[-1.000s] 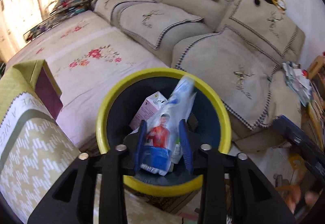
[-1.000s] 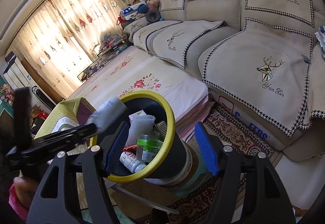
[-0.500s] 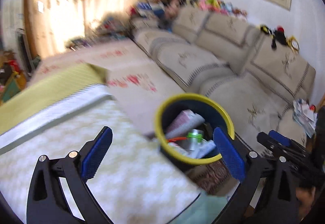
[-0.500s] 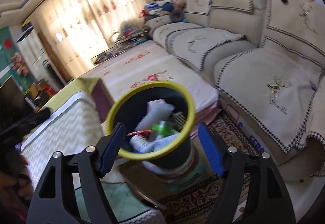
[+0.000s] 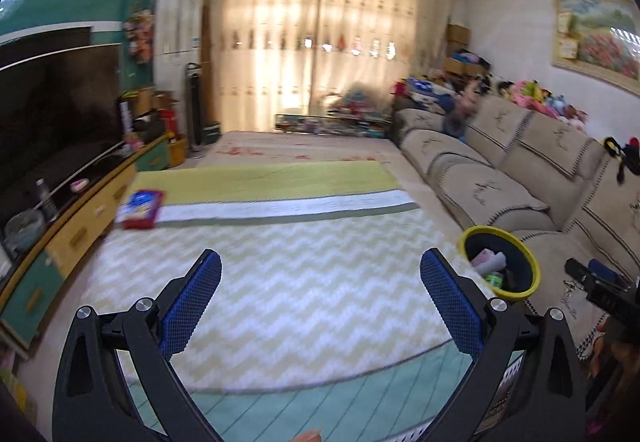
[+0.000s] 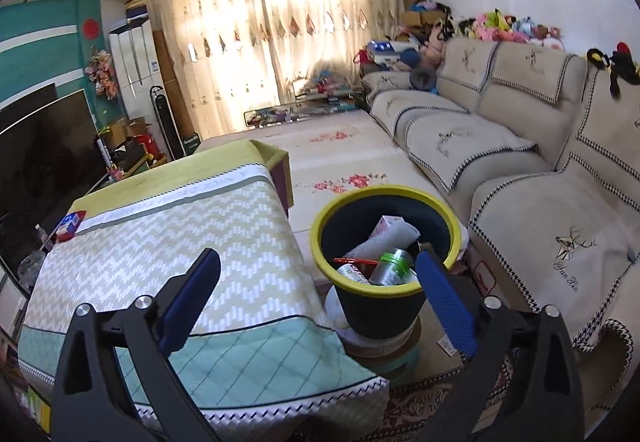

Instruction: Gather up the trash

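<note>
A yellow-rimmed dark trash bin [image 6: 386,258] stands beside the covered table, holding a green-capped bottle [image 6: 390,268], a white carton and wrappers. It also shows in the left wrist view [image 5: 500,268] at the right. A red and blue packet [image 5: 140,209] lies at the table's far left edge; it also shows in the right wrist view [image 6: 71,224]. My left gripper [image 5: 320,300] is open and empty above the table. My right gripper [image 6: 318,302] is open and empty, just before the bin.
The table [image 5: 280,266] has a chevron cloth with a green band. A beige sofa [image 6: 520,145] runs along the right. A TV and low cabinet [image 5: 60,145] stand at the left. A floral mat [image 6: 340,169] lies beyond the bin.
My left gripper let go of the wrapper into the bin, opened wide and swung left over the table. My right gripper drew back a little from the bin, staying open.
</note>
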Motion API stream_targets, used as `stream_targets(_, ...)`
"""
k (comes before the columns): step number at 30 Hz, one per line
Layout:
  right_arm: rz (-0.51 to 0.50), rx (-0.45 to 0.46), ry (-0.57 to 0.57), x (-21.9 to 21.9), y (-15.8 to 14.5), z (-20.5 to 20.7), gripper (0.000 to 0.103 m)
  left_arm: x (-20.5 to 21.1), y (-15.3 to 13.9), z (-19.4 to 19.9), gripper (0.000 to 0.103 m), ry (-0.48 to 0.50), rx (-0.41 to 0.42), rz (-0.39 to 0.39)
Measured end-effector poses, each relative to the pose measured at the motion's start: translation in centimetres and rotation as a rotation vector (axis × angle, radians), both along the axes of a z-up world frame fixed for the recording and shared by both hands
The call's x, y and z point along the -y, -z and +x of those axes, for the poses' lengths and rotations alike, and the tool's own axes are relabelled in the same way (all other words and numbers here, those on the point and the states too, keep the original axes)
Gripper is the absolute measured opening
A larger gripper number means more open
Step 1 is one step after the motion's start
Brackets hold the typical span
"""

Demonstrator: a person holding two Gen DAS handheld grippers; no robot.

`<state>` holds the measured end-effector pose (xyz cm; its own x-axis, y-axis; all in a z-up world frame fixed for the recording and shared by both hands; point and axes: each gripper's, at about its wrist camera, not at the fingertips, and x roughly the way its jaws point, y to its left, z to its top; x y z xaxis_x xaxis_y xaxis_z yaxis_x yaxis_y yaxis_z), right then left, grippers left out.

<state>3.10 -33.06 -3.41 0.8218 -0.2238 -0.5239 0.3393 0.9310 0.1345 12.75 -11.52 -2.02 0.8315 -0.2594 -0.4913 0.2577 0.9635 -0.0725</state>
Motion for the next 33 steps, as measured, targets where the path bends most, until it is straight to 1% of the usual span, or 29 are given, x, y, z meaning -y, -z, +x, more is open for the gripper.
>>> stream_targets(2, -0.012, 0.014, -0.003, -0.8, -0.5, -0.9, 0.096, -2.2, -0.3, -1.9, 0.098, -0.032, 0.022, -0.007)
stream_targets(6, -0.040, 0.044, -0.018, -2.1, -1.2, -2.4, 0.096, -4.9, -0.5, -5.4, 0.098, -0.071, 0.063, -0.037)
stream_targets(10, -0.060, 0.052, -0.038, -3.5, -1.5, -3.5, 0.096, -5.8, -0.3, -7.8, 0.098, -0.076, 0.063, -0.062)
stream_targets(14, -0.059, 0.054, -0.038, -3.8, -1.6, -3.4, 0.096, -6.4, 0.0, -9.8, 0.098, -0.086, 0.073, -0.055)
stream_targets(17, -0.053, 0.051, -0.037, -3.8, -1.4, -3.0, 0.096, -6.7, 0.0, -10.0, 0.098, -0.102, 0.074, -0.048)
stream_targets(19, -0.054, 0.041, -0.044, -4.0, -1.2, -2.6, 0.096, -6.9, 0.1, -9.8, 0.098, -0.107, 0.064, -0.061)
stream_targets(26, -0.065, 0.035, -0.056, -4.5, -1.0, -2.4, 0.096, -6.6, 0.4, -9.1, 0.098, -0.103, 0.046, -0.063)
stream_targets(33, -0.065, 0.033, -0.058, -4.6, -1.0, -2.4, 0.096, -6.0, 0.0, -8.9, 0.098, -0.094, 0.055, -0.057)
